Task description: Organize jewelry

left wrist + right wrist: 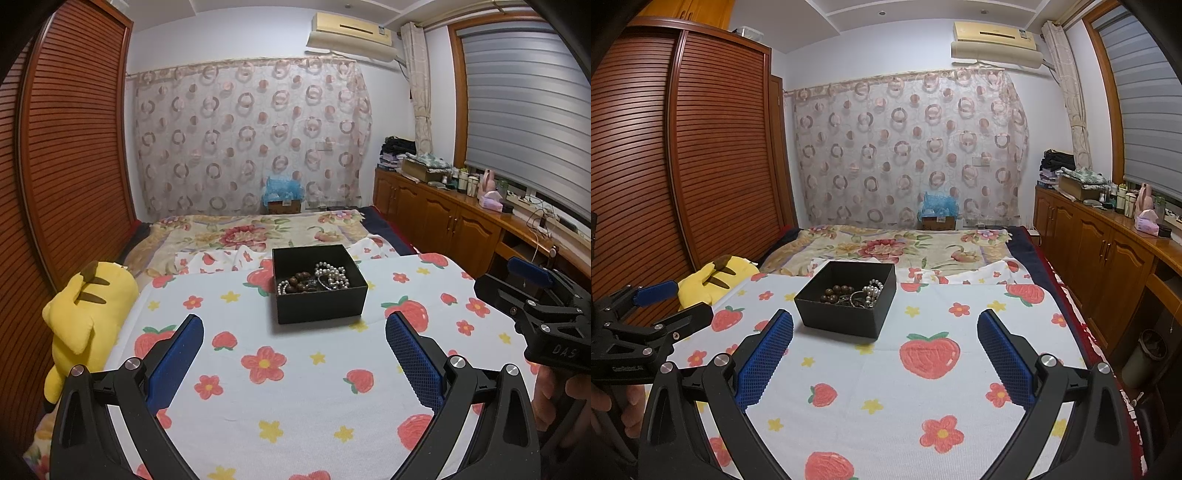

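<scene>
Hand-held gripper (294,334) of the left hand was held with its blue pads spread wide and nothing between them; the right hand-held gripper (885,332) was likewise spread wide and empty. Both were poised above the strawberry-print sheet (295,387) on the bed, short of the black open box (319,306), which was seen at about 12 o'clock from the left one and at about 11 o'clock from the right one.

All jewelry in view was found inside that box: a white pearl strand (332,277) at 3 o'clock within it, a brown wooden bead bracelet (301,282) at 9 o'clock, and some metal pieces tangled between them, too small to be told apart. Nothing was seen lying loose on the sheet. Such a scene would be matched equally by pieces heaped for sorting and by pieces already gathered in, so no particular move could be settled on.

Should any piece be handled, care was judged to be needed: strands draped over one another would be dragged together, so a single loop should be pinched at a free edge, with the pads closed narrowly. The light cardboard box was judged likely to slide on soft bedding, and could be steadied at its wall. A yellow plush toy (88,317) lay at 9 o'clock, well apart.
</scene>
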{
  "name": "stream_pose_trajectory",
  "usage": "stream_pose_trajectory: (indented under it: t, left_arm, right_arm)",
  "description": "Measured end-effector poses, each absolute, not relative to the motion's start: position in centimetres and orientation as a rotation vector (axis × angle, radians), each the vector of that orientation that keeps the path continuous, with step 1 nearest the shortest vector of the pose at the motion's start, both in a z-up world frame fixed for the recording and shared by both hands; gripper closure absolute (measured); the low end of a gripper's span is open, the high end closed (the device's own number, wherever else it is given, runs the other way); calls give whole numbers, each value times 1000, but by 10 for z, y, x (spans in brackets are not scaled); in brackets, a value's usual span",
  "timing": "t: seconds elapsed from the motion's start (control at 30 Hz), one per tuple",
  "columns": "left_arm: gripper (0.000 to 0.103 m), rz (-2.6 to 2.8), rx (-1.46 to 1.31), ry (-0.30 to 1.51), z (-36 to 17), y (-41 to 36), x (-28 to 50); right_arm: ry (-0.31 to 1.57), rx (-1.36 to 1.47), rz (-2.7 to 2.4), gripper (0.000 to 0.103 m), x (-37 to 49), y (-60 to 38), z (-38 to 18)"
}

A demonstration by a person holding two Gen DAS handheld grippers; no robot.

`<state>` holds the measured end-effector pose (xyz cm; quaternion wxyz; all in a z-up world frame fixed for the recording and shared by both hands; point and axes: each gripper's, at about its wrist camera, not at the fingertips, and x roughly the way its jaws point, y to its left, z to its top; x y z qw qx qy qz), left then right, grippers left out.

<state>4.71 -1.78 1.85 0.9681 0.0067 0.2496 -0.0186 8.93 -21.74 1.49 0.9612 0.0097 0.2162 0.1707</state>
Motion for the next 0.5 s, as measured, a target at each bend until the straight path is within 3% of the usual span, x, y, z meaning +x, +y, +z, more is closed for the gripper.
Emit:
stream_pose_trajectory:
  t: [0.5]
  left_arm:
    - [8, -38, 12, 507, 20, -21, 46]
  right_arm:
    - [437, 20, 346, 2, 89, -217, 16]
